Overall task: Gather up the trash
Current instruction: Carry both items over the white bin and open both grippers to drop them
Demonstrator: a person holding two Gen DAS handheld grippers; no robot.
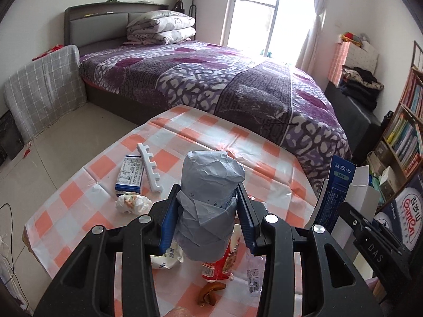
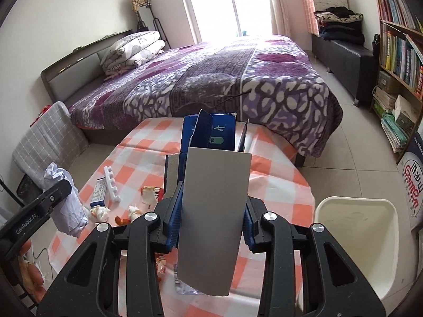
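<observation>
While my left gripper (image 1: pixel 208 206) clamps a crumpled grey paper bundle (image 1: pixel 211 192) and my right gripper (image 2: pixel 211 211) clamps a flattened blue carton (image 2: pixel 215 185), the white bin (image 2: pixel 357 243) beside the table (image 1: pixel 201 126) awaits; a small box (image 1: pixel 130 175), wrappers and peels remain.

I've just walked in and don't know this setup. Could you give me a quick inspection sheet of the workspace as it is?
Surface: table under an orange-and-white checked cloth, beside a bed.
Job's things: crumpled grey paper wad; opened blue carton; white bin to the table's right.
Clutter: small blue box, white toothed plastic strip, crumpled wrapper, red packet, peels and scraps.
Grippers: left gripper clamped on the paper wad; right gripper clamped on the carton.
Cables: black wire on the floor at left.
Surroundings: bookshelf, window, folded quilt.
</observation>
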